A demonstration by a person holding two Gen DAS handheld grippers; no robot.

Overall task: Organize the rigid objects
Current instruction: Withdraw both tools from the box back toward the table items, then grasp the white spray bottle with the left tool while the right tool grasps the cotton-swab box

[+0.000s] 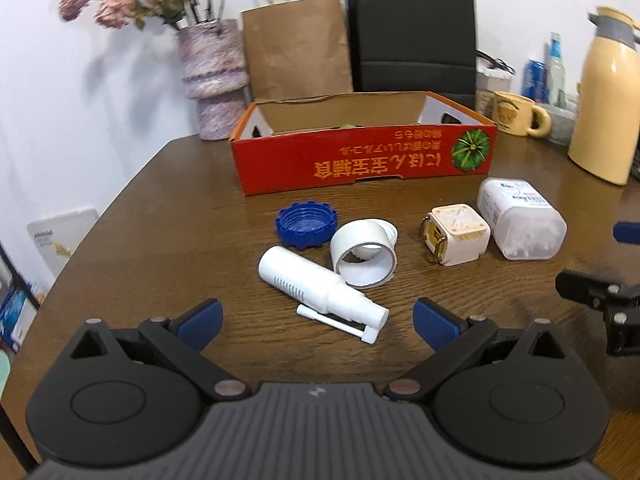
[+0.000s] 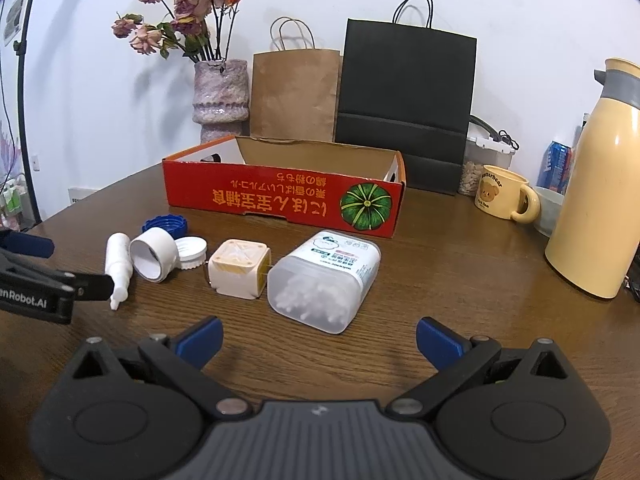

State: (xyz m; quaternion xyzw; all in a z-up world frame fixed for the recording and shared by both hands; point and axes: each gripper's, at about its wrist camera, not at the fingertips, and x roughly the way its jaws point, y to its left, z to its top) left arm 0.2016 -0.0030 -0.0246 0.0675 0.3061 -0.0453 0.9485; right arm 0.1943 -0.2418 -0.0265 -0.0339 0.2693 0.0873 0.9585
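Gaping empty, each hand-held gripper (image 1: 318, 320) (image 2: 319, 338) hovers; only the right view shows the white ribbed cap (image 2: 193, 252).

Two handheld two-finger grippers, alike in build. Left gripper (image 1: 318, 322): matte black plastic body, ribbed dark grey centre plate with a small pale logo, round black housings with embossed circles either side, triangular cut-outs above them. Angled black linkage arms pinned by round silver screws, ending in blue fingertip pads (image 1: 202, 322). Right gripper (image 2: 319, 340): same black, grey and blue. White lettering "nRobot.AI" on the left gripper's black side, seen from the right wrist view.
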